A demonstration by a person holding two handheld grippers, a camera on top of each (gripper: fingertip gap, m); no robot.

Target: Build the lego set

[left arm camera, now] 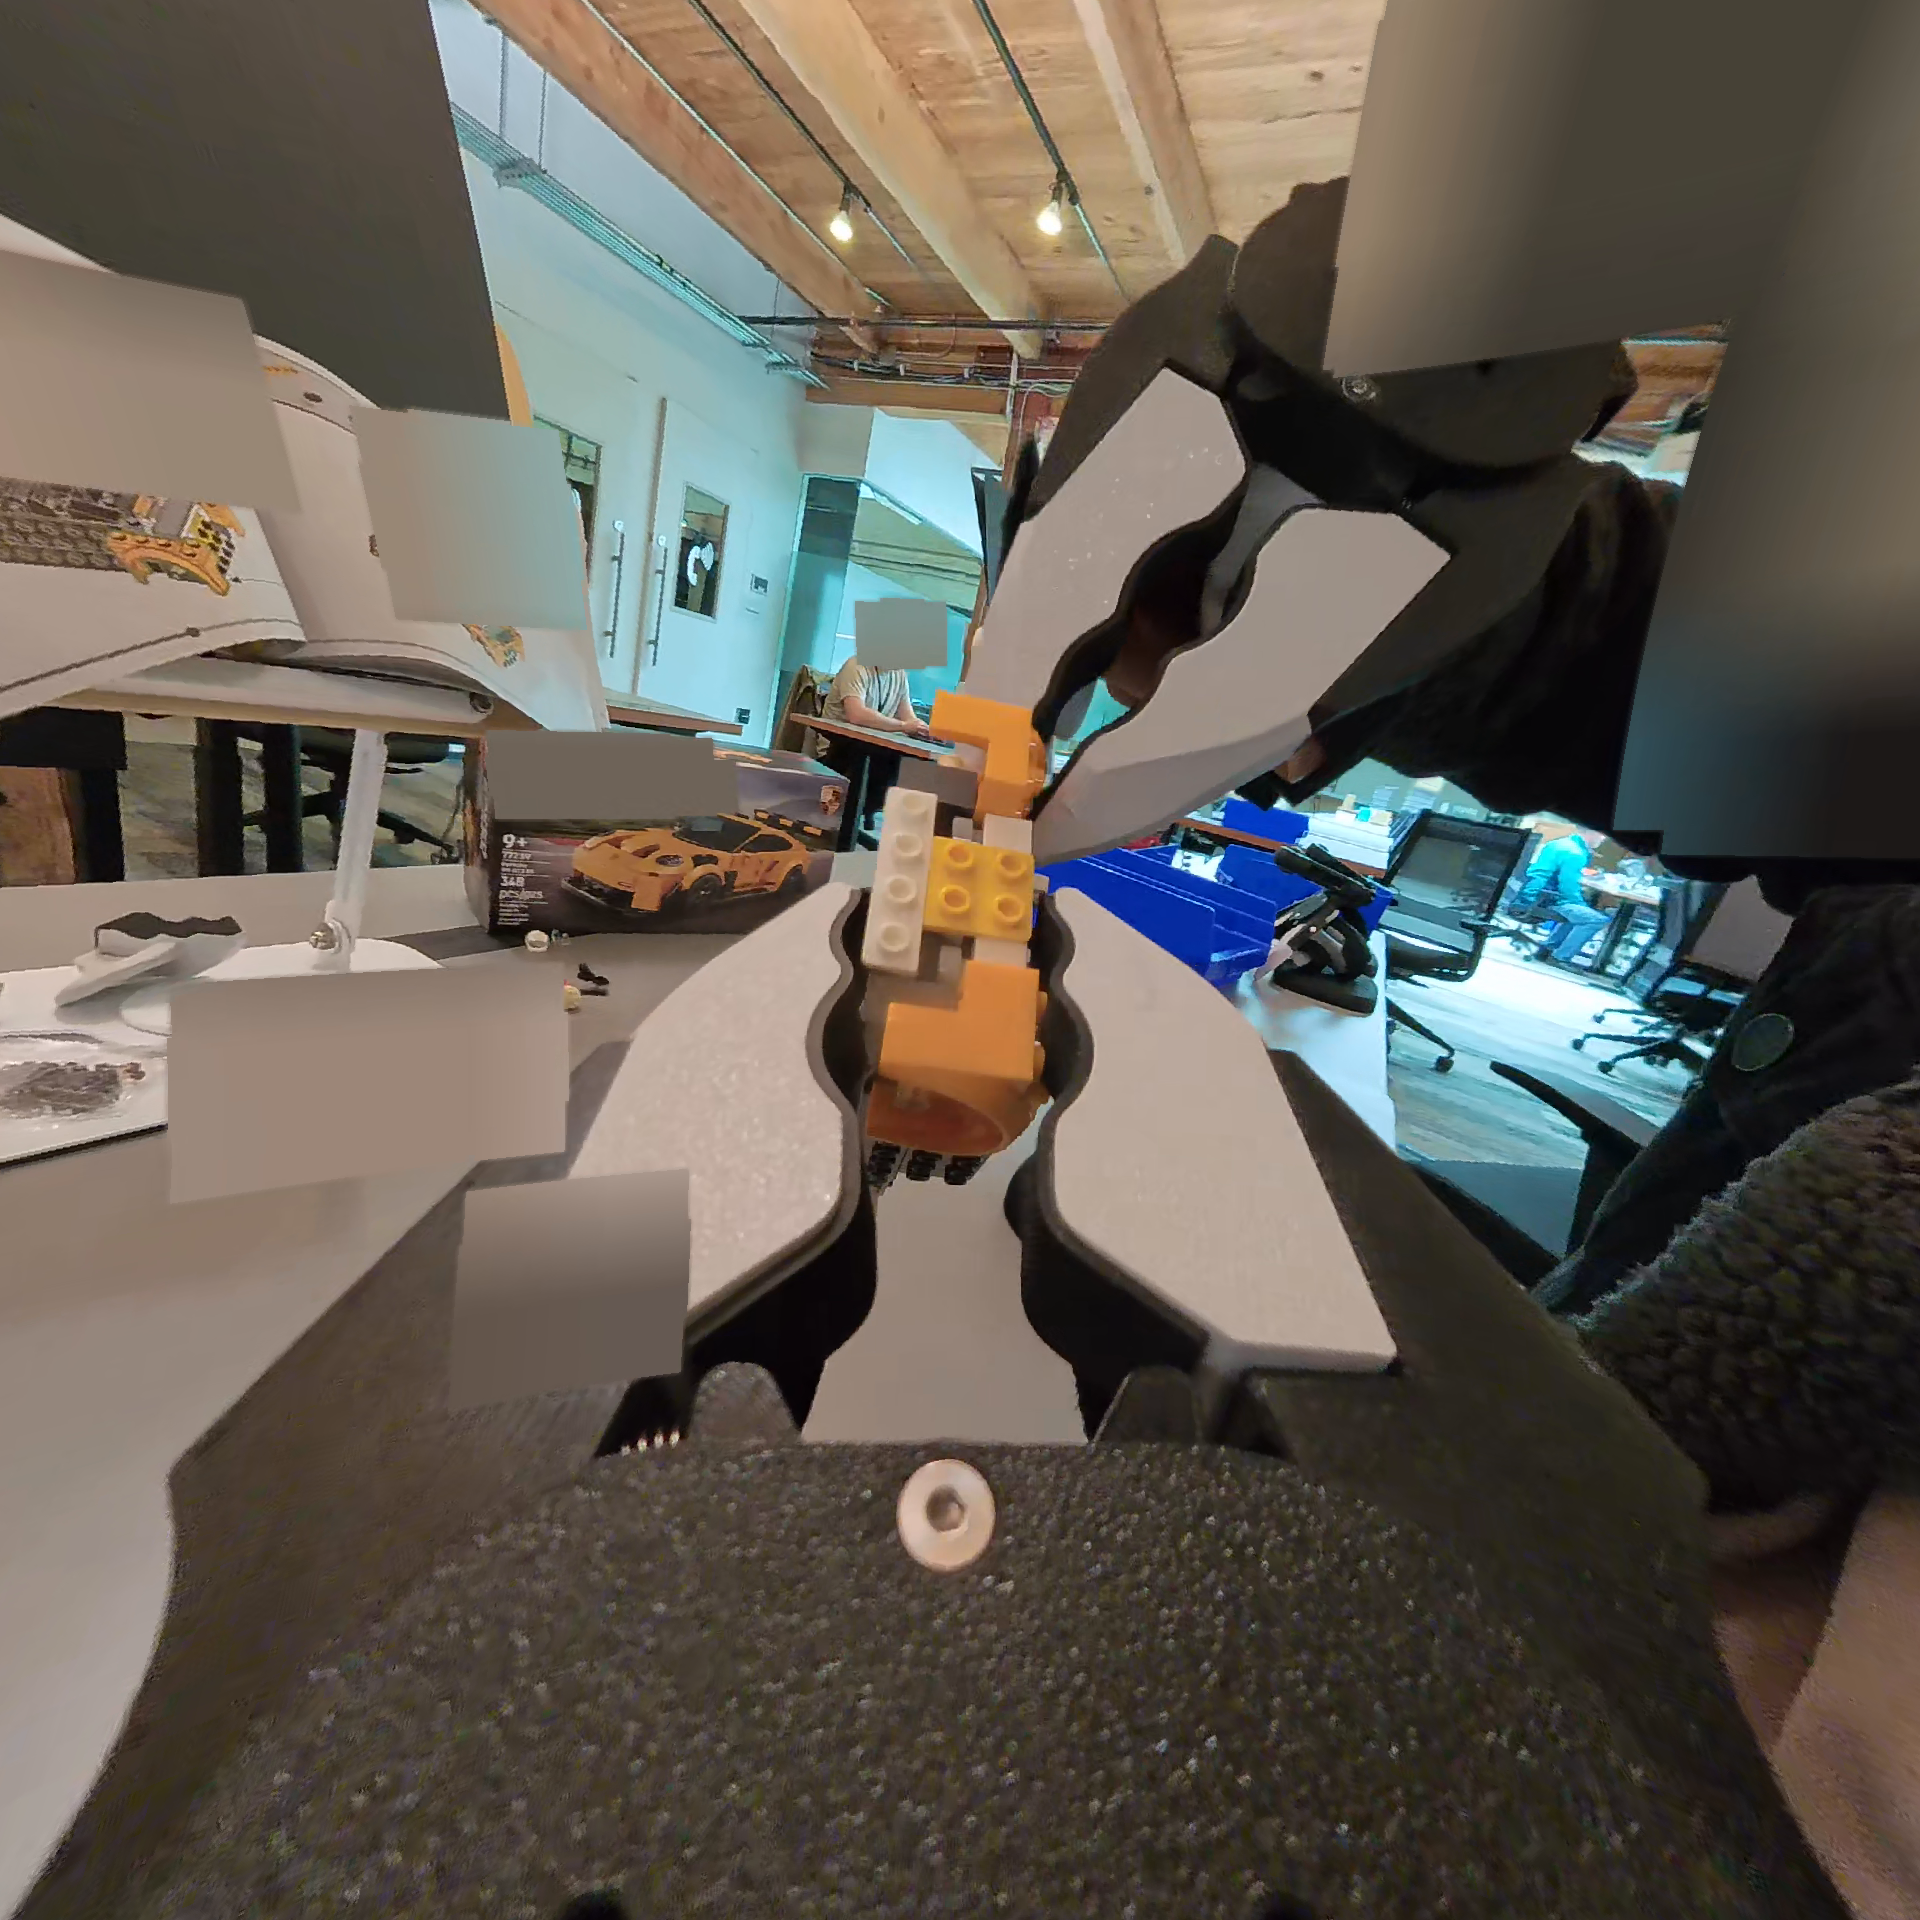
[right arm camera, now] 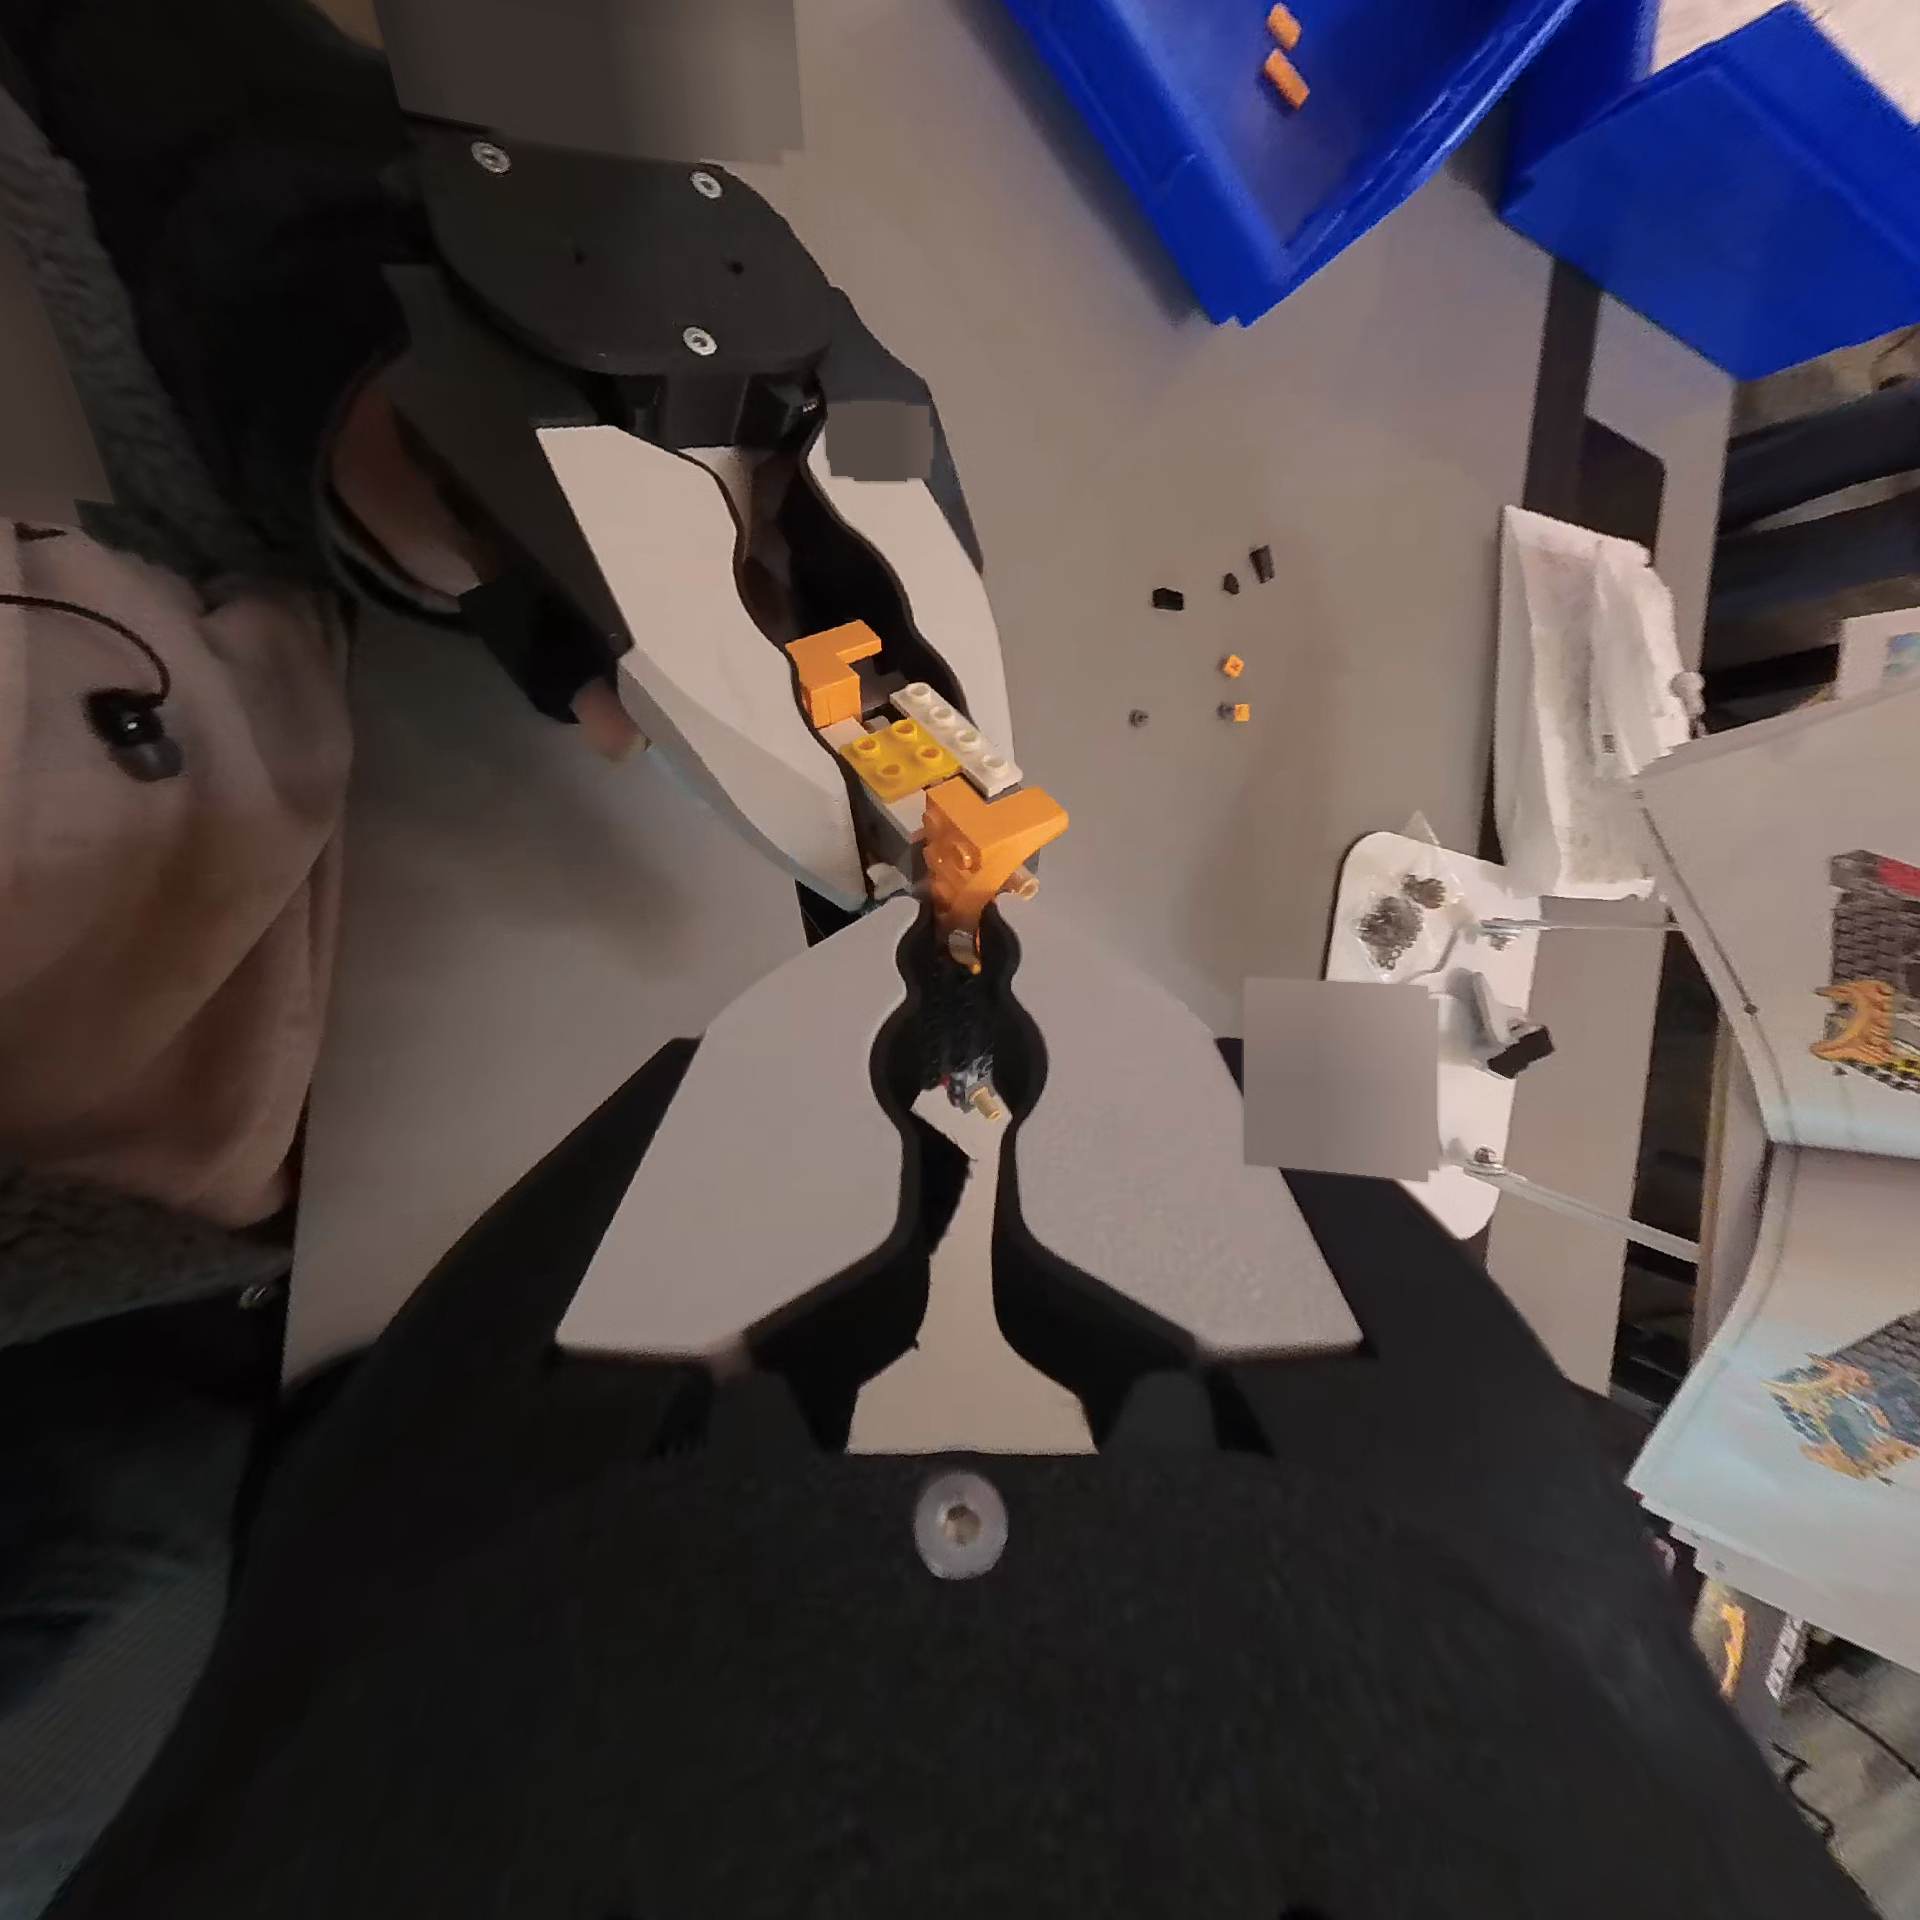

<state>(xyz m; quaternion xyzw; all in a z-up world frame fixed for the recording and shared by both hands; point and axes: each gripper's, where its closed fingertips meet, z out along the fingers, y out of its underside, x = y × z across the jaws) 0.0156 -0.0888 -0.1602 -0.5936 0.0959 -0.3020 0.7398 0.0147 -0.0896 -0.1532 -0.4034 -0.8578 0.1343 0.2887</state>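
A small lego assembly (left arm camera: 977, 883) of orange, yellow, white and grey bricks is held in the air between both grippers. My left gripper (left arm camera: 951, 904) is shut on its lower half, with an orange arch piece and black parts deep in the jaws. My right gripper (left arm camera: 1023, 758) comes in from the upper right and pinches the orange piece at the top end. In the right wrist view, my right gripper (right arm camera: 961, 920) is shut on the orange and black end of the assembly (right arm camera: 899, 758). The left gripper (right arm camera: 930, 810) holds the other end.
The lego box (left arm camera: 644, 862) stands on the grey table (left arm camera: 104, 1299). Blue bins (right arm camera: 1299, 156) with orange pieces sit at the far side. Loose small pieces (right arm camera: 1231, 665) lie on the table. An instruction booklet on a stand (right arm camera: 1860, 966) and a white tray with bagged parts (right arm camera: 1403, 935) are nearby.
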